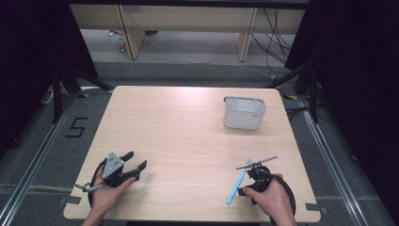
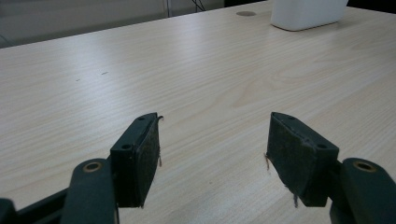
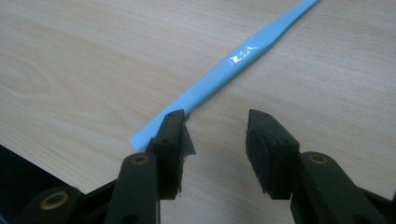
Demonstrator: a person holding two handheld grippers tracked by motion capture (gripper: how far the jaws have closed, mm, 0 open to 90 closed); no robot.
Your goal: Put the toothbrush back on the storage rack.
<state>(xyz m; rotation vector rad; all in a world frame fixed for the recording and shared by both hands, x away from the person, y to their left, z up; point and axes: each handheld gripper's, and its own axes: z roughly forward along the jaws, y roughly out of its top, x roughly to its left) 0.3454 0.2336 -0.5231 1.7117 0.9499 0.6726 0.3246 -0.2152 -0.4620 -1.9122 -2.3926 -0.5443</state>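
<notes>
A light blue flat stick (image 1: 238, 181) lies on the wooden table (image 1: 188, 136) near its front right, running slantwise away from the front edge. My right gripper (image 1: 240, 190) is open beside the stick's near end. In the right gripper view the blue stick (image 3: 224, 70) passes just behind the left jaw of my right gripper (image 3: 215, 119), with bare table between the jaws. My left gripper (image 1: 135, 160) sits at the front left, held in a hand, open and holding nothing. My left gripper (image 2: 215, 126) shows bare wood between its pads.
A white plastic container (image 1: 244, 113) stands at the back right of the table, and the white container (image 2: 306, 14) shows far off in the left gripper view. Dark curtains and frame legs flank the table. Cables lie on the floor behind.
</notes>
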